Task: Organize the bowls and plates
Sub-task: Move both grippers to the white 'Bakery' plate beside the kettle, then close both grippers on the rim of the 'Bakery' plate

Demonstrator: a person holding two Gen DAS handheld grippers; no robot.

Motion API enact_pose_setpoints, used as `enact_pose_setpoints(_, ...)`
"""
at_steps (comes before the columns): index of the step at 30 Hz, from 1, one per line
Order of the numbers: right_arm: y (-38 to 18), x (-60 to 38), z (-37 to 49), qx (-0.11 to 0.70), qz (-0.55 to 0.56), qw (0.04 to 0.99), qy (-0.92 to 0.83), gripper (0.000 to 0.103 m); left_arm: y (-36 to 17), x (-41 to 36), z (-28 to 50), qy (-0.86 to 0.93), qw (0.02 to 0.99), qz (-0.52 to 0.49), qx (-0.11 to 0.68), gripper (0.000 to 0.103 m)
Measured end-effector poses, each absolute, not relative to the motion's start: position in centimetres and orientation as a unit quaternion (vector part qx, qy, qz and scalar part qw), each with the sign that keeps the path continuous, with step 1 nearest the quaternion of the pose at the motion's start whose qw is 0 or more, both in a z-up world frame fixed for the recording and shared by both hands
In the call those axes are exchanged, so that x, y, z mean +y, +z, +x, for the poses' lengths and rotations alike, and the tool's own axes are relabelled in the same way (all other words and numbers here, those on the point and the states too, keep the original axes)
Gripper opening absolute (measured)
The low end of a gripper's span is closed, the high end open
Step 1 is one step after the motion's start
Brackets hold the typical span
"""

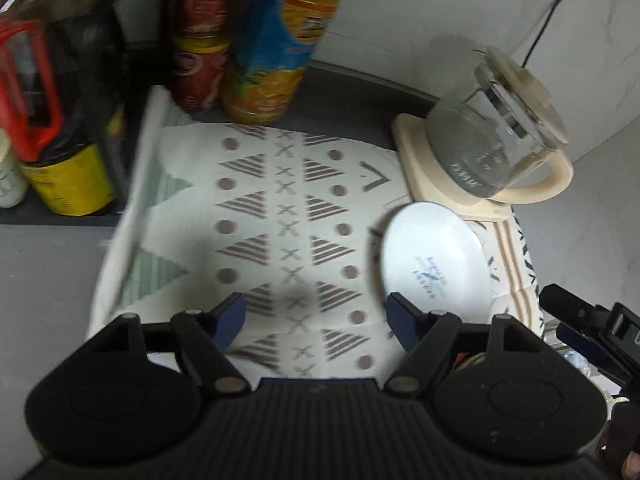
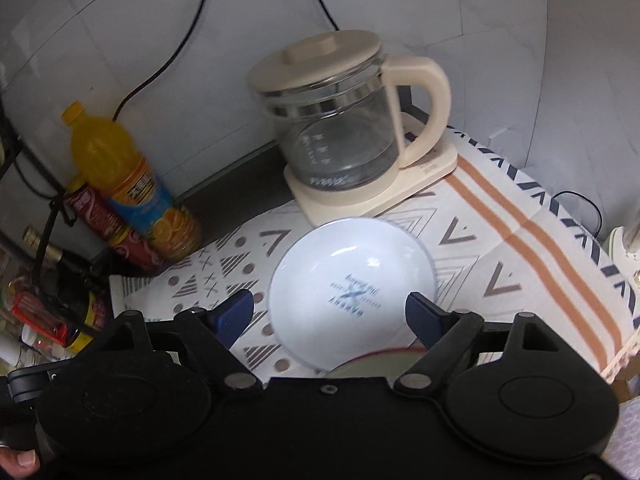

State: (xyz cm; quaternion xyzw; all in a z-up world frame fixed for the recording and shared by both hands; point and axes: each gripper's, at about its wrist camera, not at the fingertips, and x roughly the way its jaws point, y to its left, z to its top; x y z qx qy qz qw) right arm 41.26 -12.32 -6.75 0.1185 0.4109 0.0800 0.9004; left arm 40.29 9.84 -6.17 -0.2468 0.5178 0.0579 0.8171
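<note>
White bowl sits free on the cloth.
Right claw spread and empty, bowl ahead between its fingers, likely for placing; left claw spread, empty.

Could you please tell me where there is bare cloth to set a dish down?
The patterned cloth is free between the bottles and the white bowl. It is crowded toward the kettle, whose base the bowl nearly meets.

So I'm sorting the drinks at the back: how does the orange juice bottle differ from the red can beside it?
The orange juice bottle is taller, see-through plastic with yellow-orange drink and a blue label; the red can is shorter, narrower and opaque. The bottle has a yellow screw cap; the can shows none. Both stand at the cloth's far edge, side by side.
</note>
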Motion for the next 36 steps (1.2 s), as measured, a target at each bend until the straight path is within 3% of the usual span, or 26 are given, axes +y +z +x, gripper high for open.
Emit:
enact_pose_setpoints(9, -7.8, -16.8, 45.4, 0.441, 0.12, 0.886, 0.086, 0.08, -7.8, 6.0, 43.2, 0.059, 0.809, -0.273, 0.517, 0.075)
enact_pose_setpoints(13, -9.1, -18.5, 47.3, 0.461, 0.126, 0.874, 0.093, 0.065, -10.1, 5.4, 44.6, 0.058, 0.793, -0.297, 0.529, 0.072)
enact_pose_setpoints(17, -10.8, -20.0, 49.0, 0.488, 0.126, 0.857, 0.105, 0.051, -12.2, 5.2, 45.6, 0.069, 0.782, -0.316, 0.533, 0.063)
enact_pose_setpoints(24, -14.0, -20.6, 51.8, 0.529, 0.113, 0.83, 0.135, 0.043, -15.0, 4.4, 46.9, 0.076, 0.763, -0.342, 0.543, 0.032)
enact_pose_setpoints(30, -16.0, -20.3, 53.6, 0.552, 0.094, 0.814, 0.155, 0.039, -16.6, 4.0, 47.3, 0.087, 0.752, -0.359, 0.546, 0.027)
enact_pose_setpoints(36, -17.6, -20.1, 55.1, 0.573, 0.092, 0.796, 0.171, 0.028, -17.2, 4.0, 47.7, 0.085, 0.755, -0.368, 0.536, 0.023)
